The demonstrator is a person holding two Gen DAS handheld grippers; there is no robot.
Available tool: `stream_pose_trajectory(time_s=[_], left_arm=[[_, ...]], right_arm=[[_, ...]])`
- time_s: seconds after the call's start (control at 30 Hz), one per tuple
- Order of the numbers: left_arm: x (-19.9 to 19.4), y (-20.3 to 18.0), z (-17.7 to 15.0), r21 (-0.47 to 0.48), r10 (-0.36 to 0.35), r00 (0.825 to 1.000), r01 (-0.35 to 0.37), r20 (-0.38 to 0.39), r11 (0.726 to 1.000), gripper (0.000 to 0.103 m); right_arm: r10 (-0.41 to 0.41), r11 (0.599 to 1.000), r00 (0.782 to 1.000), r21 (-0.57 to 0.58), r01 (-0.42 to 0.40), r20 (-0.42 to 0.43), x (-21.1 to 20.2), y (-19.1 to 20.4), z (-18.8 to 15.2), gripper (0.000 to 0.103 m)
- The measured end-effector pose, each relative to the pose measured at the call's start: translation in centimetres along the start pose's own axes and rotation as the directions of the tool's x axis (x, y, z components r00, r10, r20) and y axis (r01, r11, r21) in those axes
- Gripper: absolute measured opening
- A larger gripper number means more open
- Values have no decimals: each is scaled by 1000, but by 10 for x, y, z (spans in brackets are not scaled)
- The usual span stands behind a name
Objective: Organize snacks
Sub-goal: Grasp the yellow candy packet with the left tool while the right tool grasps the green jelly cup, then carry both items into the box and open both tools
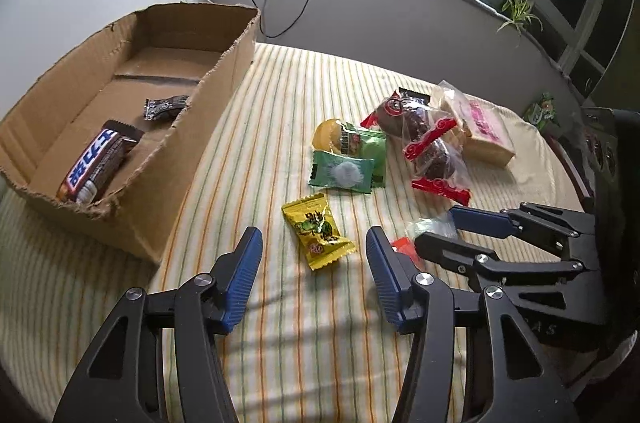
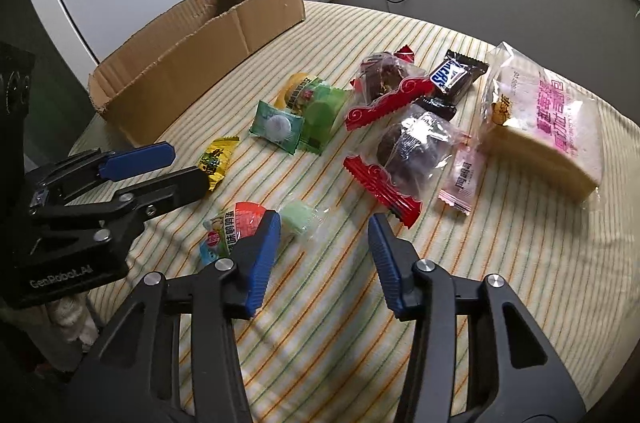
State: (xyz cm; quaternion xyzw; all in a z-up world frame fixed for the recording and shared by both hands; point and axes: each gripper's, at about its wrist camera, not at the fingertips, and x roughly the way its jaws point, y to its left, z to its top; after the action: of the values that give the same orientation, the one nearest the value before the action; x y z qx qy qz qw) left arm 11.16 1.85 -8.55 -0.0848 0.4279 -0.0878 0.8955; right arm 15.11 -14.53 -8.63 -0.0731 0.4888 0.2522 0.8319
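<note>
My left gripper (image 1: 314, 275) stands open just above the striped cloth, with a yellow candy packet (image 1: 318, 237) lying between and slightly ahead of its fingertips, untouched. The open cardboard box (image 1: 224, 63) to its left holds a Snickers bar (image 1: 100, 163) and a small dark packet (image 1: 166, 107). My right gripper (image 2: 324, 255) is open too; a pale green candy (image 2: 302, 219) lies by its left fingertip, beside a red-and-blue packet (image 2: 236, 227). In the right wrist view the left gripper (image 2: 192, 165) reaches in from the left at the yellow packet (image 2: 218, 159).
Mid-cloth lie green packets (image 2: 320, 107), two red-edged clear packs of dark cakes (image 2: 408, 151), a Snickers bar (image 2: 458, 75), a pink candy (image 2: 464, 179) and a bagged bread slice (image 2: 548, 127). The box (image 2: 200, 63) stands at the far left. Cables hang on the wall behind.
</note>
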Motion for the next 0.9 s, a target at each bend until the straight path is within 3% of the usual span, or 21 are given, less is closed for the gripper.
stream_pose_trajectory(time_s=[0.17,0.23,0.43,0.9], left_arm=[[10,-4,2,30,12,1000,-12,-21,999,50],[15,-7,2,48,21,999,-20,-31,999,43],[19,-9,1,75,43,999,-41,-24,996,24],[5,-11,3,73,29,999,-30,13,997,23]], right_arm=[[-32,999,999,-19,32,-13,4,1,-1,48],[-39,999,999,-27,39,-12,7,3,2,48],[-55,998,998,-37,55,-7,7,3,2,29],[-43,999,999,-10,44,15,-9,-4,3,25]])
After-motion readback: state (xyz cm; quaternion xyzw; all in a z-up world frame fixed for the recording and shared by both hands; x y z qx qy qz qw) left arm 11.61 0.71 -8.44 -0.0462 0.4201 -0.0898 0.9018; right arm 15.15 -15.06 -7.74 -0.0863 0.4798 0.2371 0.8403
